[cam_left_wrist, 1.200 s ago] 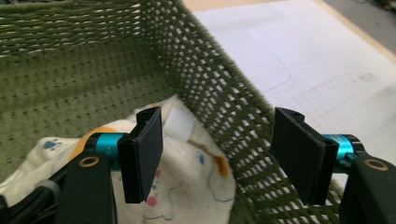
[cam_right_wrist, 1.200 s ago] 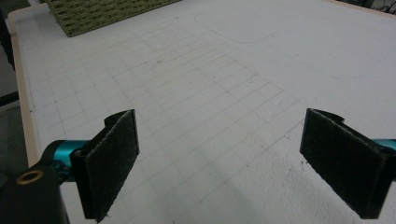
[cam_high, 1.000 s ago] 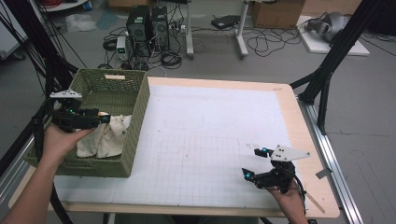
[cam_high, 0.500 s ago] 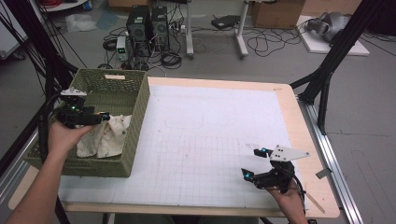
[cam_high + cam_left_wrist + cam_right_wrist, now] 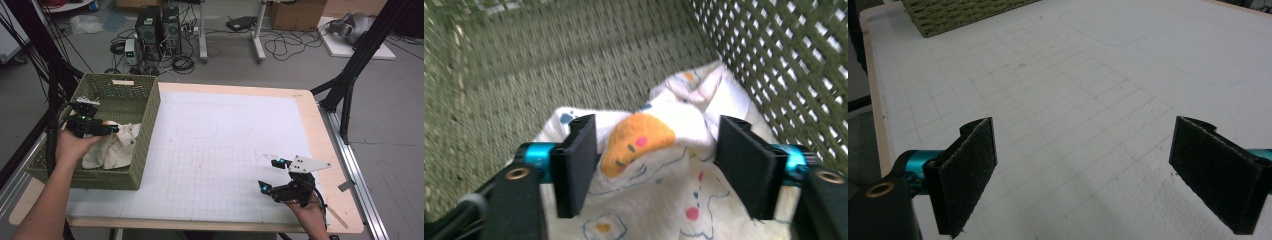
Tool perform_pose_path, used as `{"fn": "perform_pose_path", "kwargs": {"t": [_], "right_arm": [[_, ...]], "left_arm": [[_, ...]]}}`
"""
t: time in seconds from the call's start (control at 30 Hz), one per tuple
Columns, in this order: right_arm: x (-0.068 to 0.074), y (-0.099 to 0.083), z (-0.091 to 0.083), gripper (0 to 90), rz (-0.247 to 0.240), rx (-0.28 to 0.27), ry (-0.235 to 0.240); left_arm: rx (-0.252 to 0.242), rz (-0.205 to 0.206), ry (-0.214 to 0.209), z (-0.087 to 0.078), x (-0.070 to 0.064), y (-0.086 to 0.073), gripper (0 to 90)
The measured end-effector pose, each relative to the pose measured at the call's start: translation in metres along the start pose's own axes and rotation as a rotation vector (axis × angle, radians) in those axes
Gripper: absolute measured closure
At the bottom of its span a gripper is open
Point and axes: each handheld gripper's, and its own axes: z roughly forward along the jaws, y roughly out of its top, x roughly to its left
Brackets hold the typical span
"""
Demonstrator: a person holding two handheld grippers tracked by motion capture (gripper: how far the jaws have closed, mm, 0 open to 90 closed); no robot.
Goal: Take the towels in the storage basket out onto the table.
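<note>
Left claw (image 5: 656, 170): wide, straddling printed cloth (image 5: 649, 145) in basket (image 5: 131, 95), at nine o'clock; I'd close on the raised fold, probably untouched. Right claw (image 5: 1098, 175): wide, empty, over surface (image 5: 230, 135).

Woven matt green basket (image 5: 145, 115); soft printed cloth (image 5: 664, 165); matt white gridded table mat (image 5: 225, 150).

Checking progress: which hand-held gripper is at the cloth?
The left hand-held gripper, open inside the green basket astride the cloth; the right hangs over bare mat.
</note>
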Motion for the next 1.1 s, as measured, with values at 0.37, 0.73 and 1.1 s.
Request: {"fn": "perform_pose_path", "kwargs": {"t": [0.37, 0.73, 1.1], "right_arm": [[0.000, 0.000, 0.000, 10.9, 0.003, 0.003, 0.004], [0.000, 0.000, -0.001, 10.9, 0.009, -0.006, 0.006], [-0.003, 0.002, -0.001, 10.9, 0.028, -0.023, 0.007]], "left_arm": [[0.093, 0.024, -0.031, 0.008, 0.000, -0.003, 74.1], [0.061, 0.051, -0.092, -0.004, -0.002, -0.004, 81.8], [-0.035, 0.025, -0.139, -0.029, 0.003, -0.013, 82.1]]}}
